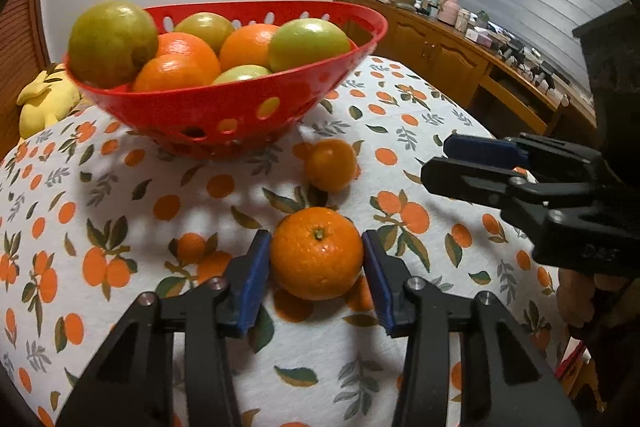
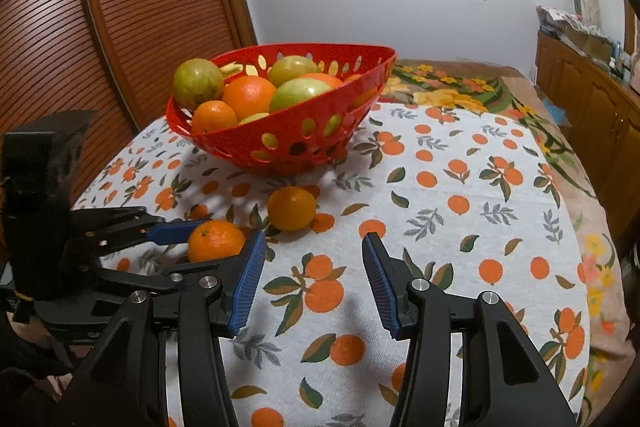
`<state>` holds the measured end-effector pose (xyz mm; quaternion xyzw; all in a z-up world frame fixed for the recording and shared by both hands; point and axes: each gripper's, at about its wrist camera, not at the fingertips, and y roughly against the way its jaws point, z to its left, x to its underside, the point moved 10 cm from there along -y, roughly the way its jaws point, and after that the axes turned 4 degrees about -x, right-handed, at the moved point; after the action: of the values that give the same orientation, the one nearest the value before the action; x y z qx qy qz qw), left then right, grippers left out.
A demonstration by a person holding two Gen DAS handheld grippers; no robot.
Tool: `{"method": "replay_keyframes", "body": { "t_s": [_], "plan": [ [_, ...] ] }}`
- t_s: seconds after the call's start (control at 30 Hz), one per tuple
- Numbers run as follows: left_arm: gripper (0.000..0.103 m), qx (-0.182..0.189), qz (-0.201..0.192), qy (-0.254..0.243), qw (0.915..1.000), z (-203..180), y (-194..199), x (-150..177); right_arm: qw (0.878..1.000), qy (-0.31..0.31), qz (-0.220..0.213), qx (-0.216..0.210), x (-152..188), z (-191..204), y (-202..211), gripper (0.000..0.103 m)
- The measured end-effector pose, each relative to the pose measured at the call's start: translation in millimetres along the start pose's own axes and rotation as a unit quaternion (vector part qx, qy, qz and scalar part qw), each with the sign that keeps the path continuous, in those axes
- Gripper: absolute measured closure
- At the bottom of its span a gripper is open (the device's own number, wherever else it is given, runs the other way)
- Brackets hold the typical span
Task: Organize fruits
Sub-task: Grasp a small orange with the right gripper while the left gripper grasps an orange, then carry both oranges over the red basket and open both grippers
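A red perforated basket (image 1: 208,107) (image 2: 236,151) at the back of the table holds several oranges and green fruits. In front of it lie two loose oranges on the orange-print tablecloth (image 1: 120,195). My left gripper (image 1: 316,239) is shut on the larger orange (image 1: 316,253) (image 2: 216,241), which rests on the cloth with its stem up and a blue pad pressed on each side. The smaller orange (image 1: 331,165) (image 2: 292,209) lies just beyond it, apart from both grippers. My right gripper (image 2: 314,267) (image 1: 434,159) hovers open to the right, with nothing between its fingers.
A yellow plush toy (image 1: 44,99) lies beyond the table's left edge. A wooden cabinet (image 1: 460,55) crowded with small items runs along the right wall. A louvred wooden door (image 2: 100,7) stands at the left, and a floral blanket (image 2: 460,87) lies behind the table.
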<state>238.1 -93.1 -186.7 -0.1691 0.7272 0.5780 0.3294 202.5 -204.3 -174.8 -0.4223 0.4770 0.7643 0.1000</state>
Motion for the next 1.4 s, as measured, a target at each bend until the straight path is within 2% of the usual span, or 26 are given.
{"method": "replay_keyframes", "body": {
  "t_s": [0.23, 0.5, 0.97, 1.03, 1.07, 1.17, 1.4],
  "plan": [
    [0.058, -0.020, -0.025, 0.016, 0.9994, 21.4, 18.6, -4.8, 1.000, 0.011, 0.015, 0.003, -3.5, 0.2, -17.1, 0.052],
    [0.058, -0.027, -0.047, 0.029, 0.9981, 35.3, 37.2, -12.8, 0.999, 0.021, 0.033, -0.001, -10.5, 5.8, -40.7, 0.052],
    [0.058, -0.033, -0.061, 0.036, 0.9969, 45.0, 51.8, -16.1, 0.997, 0.033, 0.066, -0.002, -14.6, 13.6, -75.1, 0.052],
    [0.058, -0.033, -0.063, 0.037, 0.9968, 45.7, 53.1, -16.7, 0.997, 0.034, 0.070, 0.000, -13.1, 13.2, -76.9, 0.054],
    [0.058, -0.033, -0.063, 0.037, 0.9967, 45.8, 53.7, -16.8, 0.997, 0.035, 0.071, -0.003, -12.2, 13.9, -77.3, 0.063],
    [0.058, -0.033, -0.066, 0.037, 0.9966, 46.2, 56.0, -17.7, 0.997, 0.038, 0.063, 0.005, -12.3, 14.8, -74.3, 0.063],
    [0.058, -0.033, -0.080, 0.035, 0.9956, 44.2, 70.4, -27.6, 0.998, 0.037, 0.037, -0.016, -11.9, 24.2, -44.1, 0.063]
  ]
}}
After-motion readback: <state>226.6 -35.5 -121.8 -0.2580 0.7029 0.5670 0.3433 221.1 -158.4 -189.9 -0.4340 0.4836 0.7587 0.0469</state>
